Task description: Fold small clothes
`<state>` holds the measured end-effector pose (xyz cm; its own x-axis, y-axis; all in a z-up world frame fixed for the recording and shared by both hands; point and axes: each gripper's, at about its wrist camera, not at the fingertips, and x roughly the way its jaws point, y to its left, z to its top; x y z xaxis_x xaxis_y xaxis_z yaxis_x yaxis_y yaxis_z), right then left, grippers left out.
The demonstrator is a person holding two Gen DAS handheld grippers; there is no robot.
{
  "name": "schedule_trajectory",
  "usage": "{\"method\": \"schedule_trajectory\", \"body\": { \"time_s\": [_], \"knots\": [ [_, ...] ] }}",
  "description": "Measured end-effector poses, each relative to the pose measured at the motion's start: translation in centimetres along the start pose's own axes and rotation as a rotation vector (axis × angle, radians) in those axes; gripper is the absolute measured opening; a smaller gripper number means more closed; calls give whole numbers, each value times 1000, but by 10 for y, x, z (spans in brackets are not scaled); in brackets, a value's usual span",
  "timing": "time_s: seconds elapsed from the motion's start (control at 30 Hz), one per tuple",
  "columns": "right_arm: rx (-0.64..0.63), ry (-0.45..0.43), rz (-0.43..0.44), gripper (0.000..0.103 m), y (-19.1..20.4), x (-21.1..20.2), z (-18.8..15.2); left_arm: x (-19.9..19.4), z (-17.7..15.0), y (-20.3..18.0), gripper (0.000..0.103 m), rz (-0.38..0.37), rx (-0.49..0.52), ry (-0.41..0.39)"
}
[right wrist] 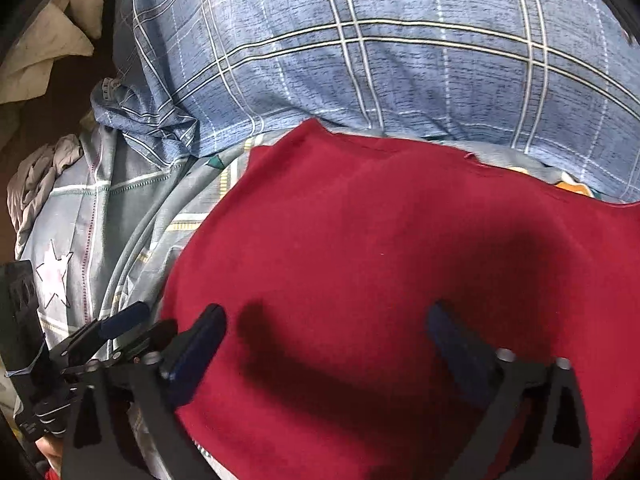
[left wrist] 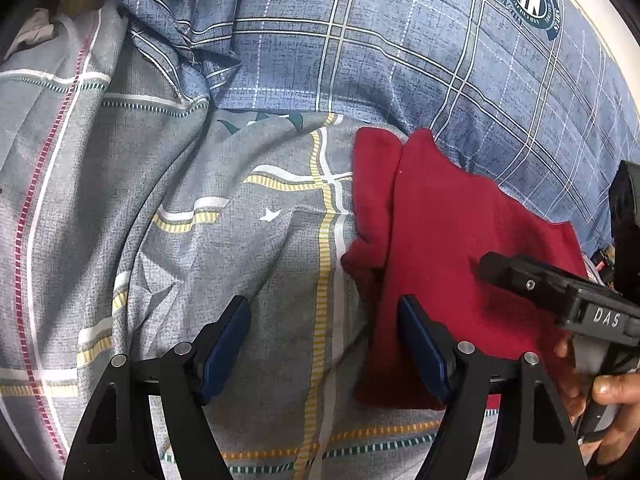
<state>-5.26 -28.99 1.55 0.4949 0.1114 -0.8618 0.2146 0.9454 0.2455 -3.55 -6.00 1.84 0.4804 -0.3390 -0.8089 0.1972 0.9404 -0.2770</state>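
- Left wrist view: a bed with a grey sheet point(left wrist: 248, 240) fills most of the picture. It is soft and flat, so it looks like a good place to fold clothes.
- A big blue checked pillow point(left wrist: 400, 48) lies at the far side of the bed. The far edge of the red cloth sits right against it.
- The red cloth point(left wrist: 460, 248) lies on the sheet, on the right side. It is the small piece of clothing to fold. It looks already folded at least once, because a second layer shows along its left edge.
- The left hand-held gripper point(left wrist: 324, 344) hangs over the near left edge of the red cloth. Its jaws are wide apart and hold nothing. One blue pad is over the sheet and one is over the cloth, maybe ready to take that edge.
- The right hand-held gripper point(right wrist: 324, 344) is low over the middle of the red cloth point(right wrist: 380, 260). Its jaws are also wide apart, with nothing pinched between them. I think it has let the cloth lie flat.
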Motion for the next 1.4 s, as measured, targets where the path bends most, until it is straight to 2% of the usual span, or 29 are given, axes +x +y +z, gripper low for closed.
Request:
{"method": "schedule_trajectory", "body": {
  "time_s": [0.1, 0.17, 0.27, 0.4, 0.47, 0.67, 0.8, 0.93, 1.03, 1.23, 1.4],
  "knots": [
    [-13, -15, -11, 103, 2, 1, -3, 2, 0, 0, 76, 0, -4, 4],
    [-16, -19, 12, 103, -1, 0, -5, 2, 1, 0, 76, 0, -6, 3],
    [18, -23, 77, 103, -12, -2, -5, 1, 1, 0, 75, -3, -11, 3],
    [150, -42, 209, 103, -36, -8, -4, 1, 1, 0, 75, -4, -14, 3],
    [170, -44, 232, 103, -40, -8, -4, 1, 1, 0, 75, -4, -14, 3],
    [91, -45, 171, 103, -25, -8, -4, 1, 0, 1, 75, -7, -18, 2],
    [131, 2, 135, 103, -20, -10, 4, -1, 0, -1, 75, 1, -11, -8],
    [91, 12, 149, 100, 0, -9, 19, -1, -1, -2, 75, 11, 1, -13],
    [12, 13, 66, 100, 24, -1, 30, 0, -1, -2, 76, 16, 4, -12],
    [-29, 23, 63, 98, 55, 20, 49, 4, 1, -3, 77, 22, 13, -8],
    [-69, 50, -21, 99, 72, 51, 62, 7, 2, -2, 77, 13, 1, -1]
  ]
}}
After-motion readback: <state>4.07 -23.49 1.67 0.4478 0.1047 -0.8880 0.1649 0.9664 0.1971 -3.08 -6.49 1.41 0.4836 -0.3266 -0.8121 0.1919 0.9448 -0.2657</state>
